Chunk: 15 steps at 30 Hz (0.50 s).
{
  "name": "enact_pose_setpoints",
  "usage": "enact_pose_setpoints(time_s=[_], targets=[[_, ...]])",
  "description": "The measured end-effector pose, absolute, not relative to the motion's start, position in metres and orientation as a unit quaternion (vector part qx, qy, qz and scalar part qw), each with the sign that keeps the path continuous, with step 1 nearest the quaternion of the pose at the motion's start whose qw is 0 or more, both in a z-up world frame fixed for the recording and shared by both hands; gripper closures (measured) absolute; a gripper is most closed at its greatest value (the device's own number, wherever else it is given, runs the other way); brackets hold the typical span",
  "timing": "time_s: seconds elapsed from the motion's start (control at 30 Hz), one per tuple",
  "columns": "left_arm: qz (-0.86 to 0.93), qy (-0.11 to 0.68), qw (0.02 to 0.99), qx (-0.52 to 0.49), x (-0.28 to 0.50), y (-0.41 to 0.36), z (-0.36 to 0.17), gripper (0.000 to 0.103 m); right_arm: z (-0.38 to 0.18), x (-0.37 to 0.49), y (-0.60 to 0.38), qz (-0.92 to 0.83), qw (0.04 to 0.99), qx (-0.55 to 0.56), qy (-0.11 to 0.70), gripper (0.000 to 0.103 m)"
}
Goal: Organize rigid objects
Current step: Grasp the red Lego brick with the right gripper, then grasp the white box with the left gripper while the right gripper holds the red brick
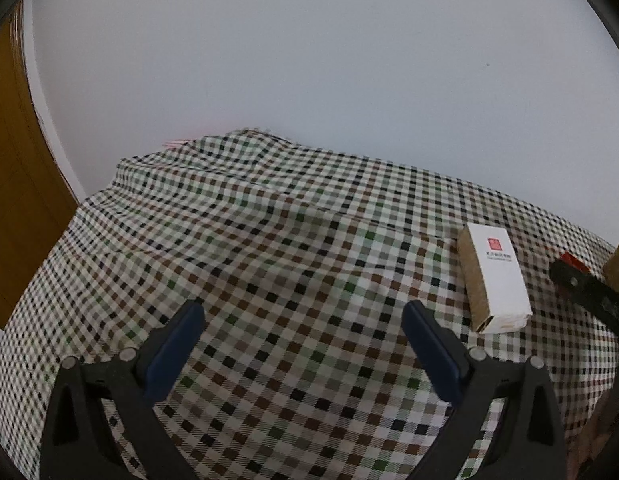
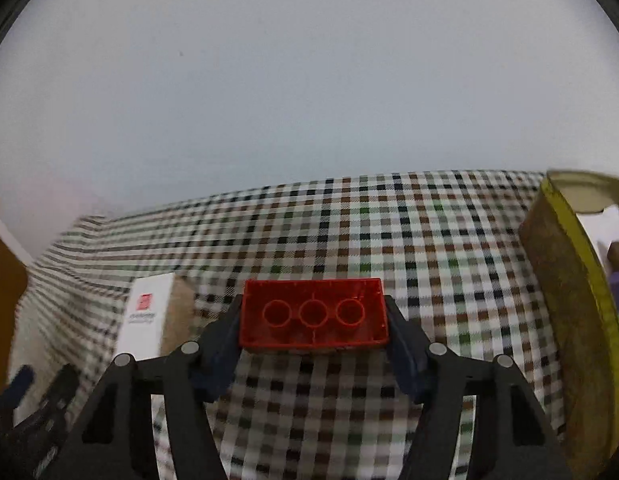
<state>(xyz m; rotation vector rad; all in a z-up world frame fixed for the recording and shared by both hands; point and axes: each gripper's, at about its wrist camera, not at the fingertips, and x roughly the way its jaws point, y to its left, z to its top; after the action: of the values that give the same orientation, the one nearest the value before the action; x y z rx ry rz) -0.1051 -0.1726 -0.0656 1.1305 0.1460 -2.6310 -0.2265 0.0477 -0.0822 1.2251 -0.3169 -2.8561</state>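
A red toy brick (image 2: 313, 314) with its hollow underside and three rings facing the camera sits between the blue pads of my right gripper (image 2: 313, 307), which is shut on its two ends just above the checked tablecloth (image 2: 429, 240). In the left wrist view my left gripper (image 1: 304, 312) stands wide open over bare cloth with nothing between its fingers. A white box with a red logo and brown sides (image 1: 497, 276) lies to its right; the same white box (image 2: 147, 312) shows left of the brick. The left gripper (image 2: 45, 380) appears at the lower left of the right wrist view.
An open brown box with a yellow rim (image 2: 569, 300) stands at the right, holding small coloured items. A plain white wall (image 1: 309, 60) rises behind the table. A brown door (image 1: 13, 200) is at the far left. The cloth is wrinkled near its far edge.
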Motion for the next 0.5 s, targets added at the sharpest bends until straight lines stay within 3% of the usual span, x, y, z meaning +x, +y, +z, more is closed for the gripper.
enact_pose_setpoints(time_s=[0.4,0.5], targets=[[-0.941,0.015,0.034,0.336,-0.101,-0.108,-0.049,0.003,-0.049,-0.111,0.039,-0.958,-0.013,0.284,-0.024,0.037],[-0.935,0.012,0.019,0.355,-0.118,-0.086,-0.049,0.003,-0.043,-0.120,0.061,-0.961,-0.012,0.275,-0.017,0.037]])
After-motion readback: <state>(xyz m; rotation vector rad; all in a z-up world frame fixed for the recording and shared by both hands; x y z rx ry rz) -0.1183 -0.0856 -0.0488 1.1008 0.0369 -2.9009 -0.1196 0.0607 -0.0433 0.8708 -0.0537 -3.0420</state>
